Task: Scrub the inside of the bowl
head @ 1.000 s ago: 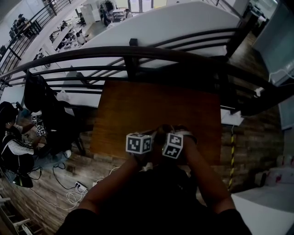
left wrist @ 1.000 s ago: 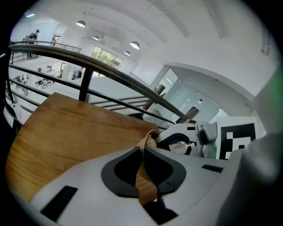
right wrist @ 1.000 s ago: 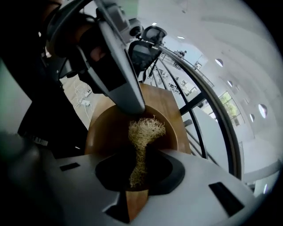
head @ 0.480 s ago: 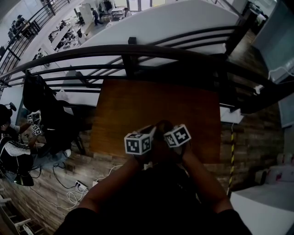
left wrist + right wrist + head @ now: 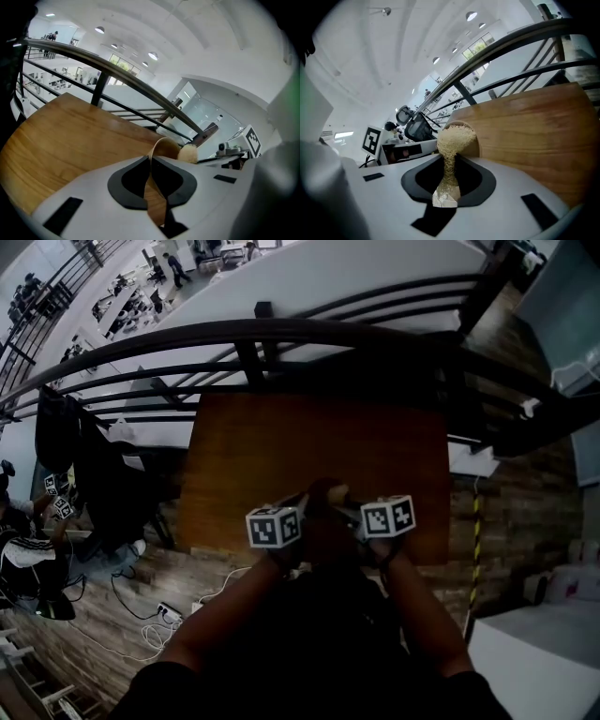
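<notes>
Wooden table (image 5: 281, 446) by railing (image 5: 281, 334). Head view: marker cubes (image 5: 277, 527) nearly hide bowl (image 5: 165, 146) at near edge. Gripper views show the grips. Left gripper (image 5: 151, 168) pinches bowl rim, jaws just closing tighter. Right gripper (image 5: 449, 166) clamps scrubber (image 5: 454, 136) at bowl mouth.

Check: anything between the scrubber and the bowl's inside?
Nothing visible. The scrubber in the right gripper sits right at the bowl's mouth, with no other thing between them.

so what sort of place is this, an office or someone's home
Probably a mezzanine or upper landing in an open-plan office or lab, not a home: the wooden table stands beside a dark metal railing, and past it a lower floor with rows of desks shows.
</notes>
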The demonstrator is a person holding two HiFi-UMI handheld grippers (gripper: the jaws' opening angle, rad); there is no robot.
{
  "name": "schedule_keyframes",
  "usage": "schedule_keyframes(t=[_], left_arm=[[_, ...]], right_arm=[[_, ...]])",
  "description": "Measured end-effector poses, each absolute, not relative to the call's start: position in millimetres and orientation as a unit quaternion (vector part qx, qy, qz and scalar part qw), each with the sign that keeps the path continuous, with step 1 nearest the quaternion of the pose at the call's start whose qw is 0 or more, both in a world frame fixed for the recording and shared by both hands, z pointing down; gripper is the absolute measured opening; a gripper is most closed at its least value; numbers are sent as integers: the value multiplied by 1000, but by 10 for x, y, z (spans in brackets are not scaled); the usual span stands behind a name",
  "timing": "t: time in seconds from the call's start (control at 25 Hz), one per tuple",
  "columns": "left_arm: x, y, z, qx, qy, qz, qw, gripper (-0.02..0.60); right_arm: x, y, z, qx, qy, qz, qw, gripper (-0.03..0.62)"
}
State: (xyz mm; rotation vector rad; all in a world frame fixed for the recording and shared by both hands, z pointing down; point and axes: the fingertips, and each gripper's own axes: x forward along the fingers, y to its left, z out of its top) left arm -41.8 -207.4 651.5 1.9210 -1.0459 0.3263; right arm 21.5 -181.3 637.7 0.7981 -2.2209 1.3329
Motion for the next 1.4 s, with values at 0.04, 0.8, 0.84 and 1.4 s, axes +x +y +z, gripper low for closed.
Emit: schedule_keyframes(t=[0.04,0.8,0.84,1.4], left_arm=[[-377,-2088,6563,775,-421,136,451,17],[237,-2485,7819,708,-437,261,489,9],[244,-2481,7882,703,-438,267,493,9],[312,-2550,8215,683,-443,275,511,14]], right_arm=[[301,-1835,6362,294,-801,479,206,70],[1206,-2020,6795,288,-806,469,215,71],[1219,-2022,6812,282,-809,467,219,71],[1395,-2128,6945,276,-818,448,234,72]])
